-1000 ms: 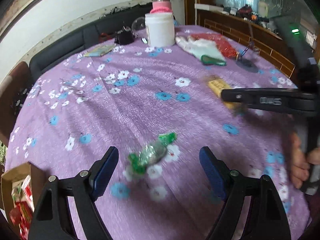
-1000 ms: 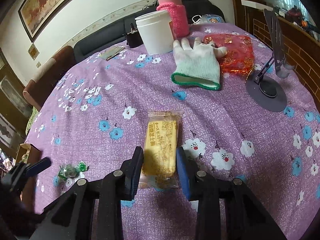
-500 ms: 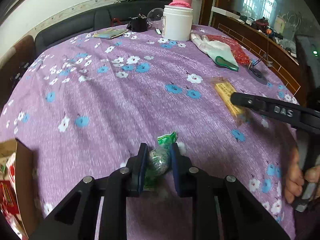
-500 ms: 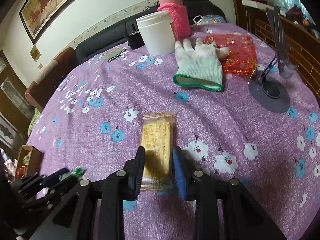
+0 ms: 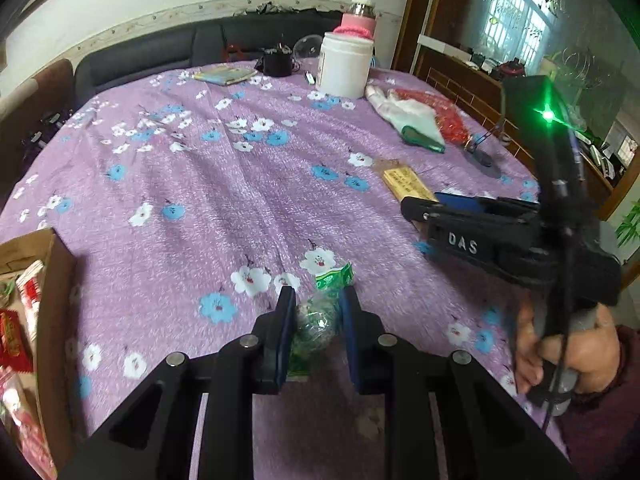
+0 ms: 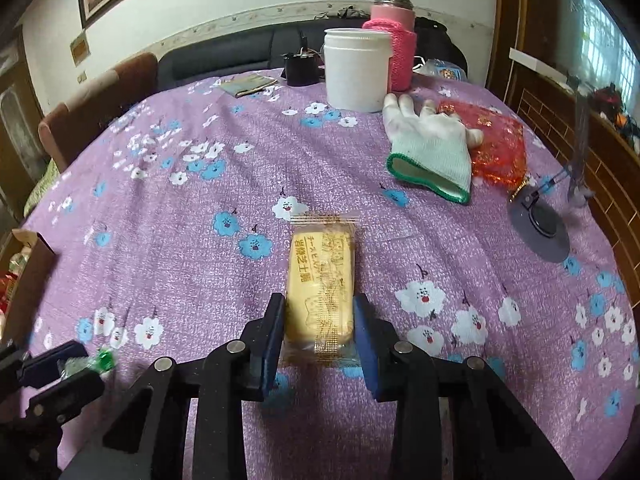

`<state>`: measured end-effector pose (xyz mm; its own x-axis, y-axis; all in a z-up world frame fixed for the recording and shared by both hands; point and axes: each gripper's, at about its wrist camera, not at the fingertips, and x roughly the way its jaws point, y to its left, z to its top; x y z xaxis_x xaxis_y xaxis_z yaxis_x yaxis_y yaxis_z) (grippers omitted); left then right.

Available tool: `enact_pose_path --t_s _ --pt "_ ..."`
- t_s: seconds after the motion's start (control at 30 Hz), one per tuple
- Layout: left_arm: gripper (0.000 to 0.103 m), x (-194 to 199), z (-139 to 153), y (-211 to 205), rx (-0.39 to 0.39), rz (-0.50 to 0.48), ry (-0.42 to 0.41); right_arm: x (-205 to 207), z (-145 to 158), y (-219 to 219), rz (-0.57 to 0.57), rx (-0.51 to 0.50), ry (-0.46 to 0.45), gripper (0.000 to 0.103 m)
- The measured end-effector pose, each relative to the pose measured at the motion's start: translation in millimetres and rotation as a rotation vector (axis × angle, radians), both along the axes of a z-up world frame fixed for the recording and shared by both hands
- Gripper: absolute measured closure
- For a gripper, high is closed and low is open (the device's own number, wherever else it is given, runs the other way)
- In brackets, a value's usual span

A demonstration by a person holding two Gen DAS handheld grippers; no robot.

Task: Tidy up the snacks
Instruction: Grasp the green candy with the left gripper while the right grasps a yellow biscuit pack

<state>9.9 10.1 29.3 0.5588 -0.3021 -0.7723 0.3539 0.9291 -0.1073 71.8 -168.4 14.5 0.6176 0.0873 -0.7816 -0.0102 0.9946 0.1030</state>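
Note:
My left gripper [image 5: 316, 328] is shut on a green-wrapped candy [image 5: 318, 316], its twisted end sticking out ahead, just above the purple flowered tablecloth. The candy also shows in the right wrist view [image 6: 94, 362]. My right gripper [image 6: 318, 328] is shut on the near end of a yellow wrapped cake bar [image 6: 322, 276]; the bar's far end points away over the cloth. In the left wrist view the right gripper [image 5: 424, 204] holds the bar [image 5: 406, 184] at right.
A cardboard box [image 5: 60, 296] with red snack packets stands at the table's left edge. At the back are a white tub [image 6: 356, 68], a pink-sleeved flask [image 6: 394, 40], a white glove [image 6: 432, 152], a red pouch [image 6: 498, 148] and a phone stand [image 6: 546, 228].
My left gripper closed on the green candy and lifted it slightly. My right gripper tightened on the yellow bar and drew back a little with it.

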Motion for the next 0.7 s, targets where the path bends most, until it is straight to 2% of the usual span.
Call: enact_pose_path --t_s 0.13,0.3,0.43,0.7 --pt "0.081 -22 14 10 -0.015 0.026 -0.035 -12 13 -11 -0.003 0.084 -0.059 0.068" --pt "0.081 -55 37 32 -0.025 0.097 -0.095 -23 22 -10 0.003 0.119 -0.103 0.068" --pt "0.081 -82 50 52 -0.011 0.170 -0.138 -25 20 -1 0.016 0.110 -0.103 0.068" --pt "0.081 -112 52 88 0.038 0.265 -0.165 -32 10 16 0.024 0.075 -0.088 0.068"
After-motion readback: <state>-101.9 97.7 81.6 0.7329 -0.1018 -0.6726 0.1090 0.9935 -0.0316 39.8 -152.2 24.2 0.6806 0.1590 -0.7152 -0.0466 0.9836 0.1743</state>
